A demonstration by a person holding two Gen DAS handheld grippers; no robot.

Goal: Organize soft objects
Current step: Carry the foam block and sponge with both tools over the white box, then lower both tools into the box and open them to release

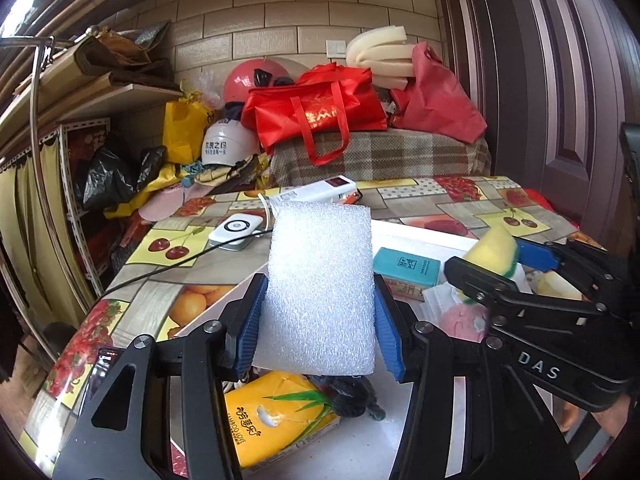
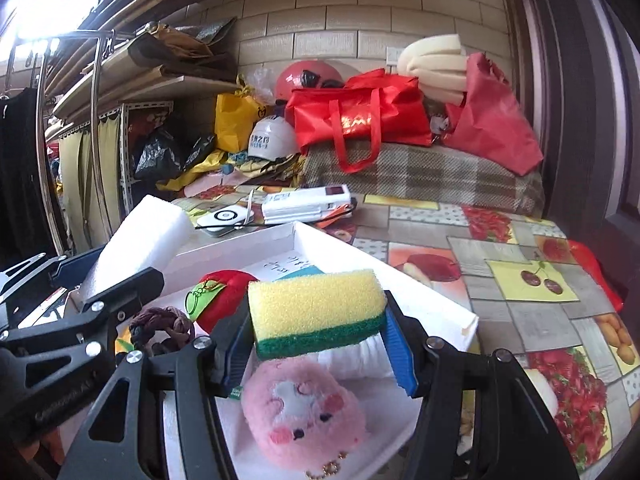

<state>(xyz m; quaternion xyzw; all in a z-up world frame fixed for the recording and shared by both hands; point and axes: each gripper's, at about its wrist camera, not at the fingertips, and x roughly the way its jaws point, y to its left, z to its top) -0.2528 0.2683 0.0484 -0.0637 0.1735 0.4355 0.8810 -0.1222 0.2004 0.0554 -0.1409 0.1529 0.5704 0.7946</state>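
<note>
My left gripper (image 1: 318, 320) is shut on a white foam block (image 1: 320, 288) and holds it upright above the white tray (image 1: 424, 236); the block also shows in the right wrist view (image 2: 136, 244). My right gripper (image 2: 318, 344) is shut on a yellow-and-green sponge (image 2: 316, 312), also seen in the left wrist view (image 1: 494, 250), held above the tray (image 2: 336, 246). Under it lie a pink plush toy (image 2: 304, 412), a red plush apple (image 2: 224, 300), a brown braided hair tie (image 2: 160, 324) and a white folded cloth (image 2: 356, 358).
In the tray also lie a yellow tissue pack (image 1: 276, 420), a teal tissue pack (image 1: 406, 268) and a dark knitted piece (image 1: 352, 396). On the fruit-patterned tablecloth (image 2: 520, 256) behind are a white power bank (image 2: 308, 200) and a small white device (image 2: 224, 216) with cables. Bags and helmets are piled at the back.
</note>
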